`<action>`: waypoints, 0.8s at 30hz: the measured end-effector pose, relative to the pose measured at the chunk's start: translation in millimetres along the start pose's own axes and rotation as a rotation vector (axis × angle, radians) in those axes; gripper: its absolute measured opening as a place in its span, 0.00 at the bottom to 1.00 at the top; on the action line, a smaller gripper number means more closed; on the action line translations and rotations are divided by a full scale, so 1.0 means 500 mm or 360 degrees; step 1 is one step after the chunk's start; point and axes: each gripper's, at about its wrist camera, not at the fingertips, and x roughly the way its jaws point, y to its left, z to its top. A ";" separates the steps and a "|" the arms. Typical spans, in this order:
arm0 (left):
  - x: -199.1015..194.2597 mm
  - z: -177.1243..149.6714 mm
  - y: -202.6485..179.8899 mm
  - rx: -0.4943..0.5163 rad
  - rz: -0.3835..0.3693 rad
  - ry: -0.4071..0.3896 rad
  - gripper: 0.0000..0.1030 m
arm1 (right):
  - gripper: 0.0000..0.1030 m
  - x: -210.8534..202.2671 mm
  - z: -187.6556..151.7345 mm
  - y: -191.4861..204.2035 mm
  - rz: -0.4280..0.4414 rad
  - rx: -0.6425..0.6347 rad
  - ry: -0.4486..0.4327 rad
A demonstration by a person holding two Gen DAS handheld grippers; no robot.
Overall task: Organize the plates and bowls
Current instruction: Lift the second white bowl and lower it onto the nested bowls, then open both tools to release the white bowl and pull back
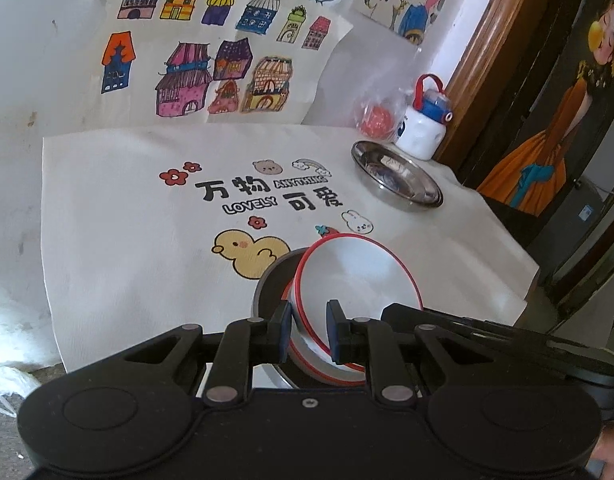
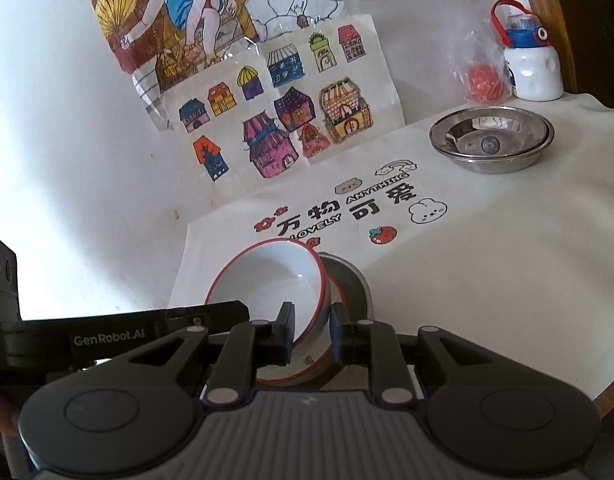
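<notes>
both jaws clamp opposite rims of the tilted white bowl point(image 1: 355, 276) over a steel bowl point(image 2: 353, 280).

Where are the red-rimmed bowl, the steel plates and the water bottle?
red-rimmed white bowl point(image 1: 359, 276): left wrist view, on its white inner wall.
stacked steel plates point(image 2: 491, 136): right wrist view, on the top plate's shiny inner surface.
white water bottle point(image 2: 533, 74): right wrist view, on its white body below the blue lid.
</notes>
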 end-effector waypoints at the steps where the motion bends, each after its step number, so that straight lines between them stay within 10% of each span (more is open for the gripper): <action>1: 0.000 0.000 0.000 0.0004 0.0003 -0.0001 0.18 | 0.22 0.001 0.000 0.001 0.0000 -0.0006 0.0004; 24: 0.007 -0.006 -0.015 0.0133 0.0071 0.0004 0.20 | 0.23 0.000 -0.001 0.030 -0.0111 -0.0198 0.0051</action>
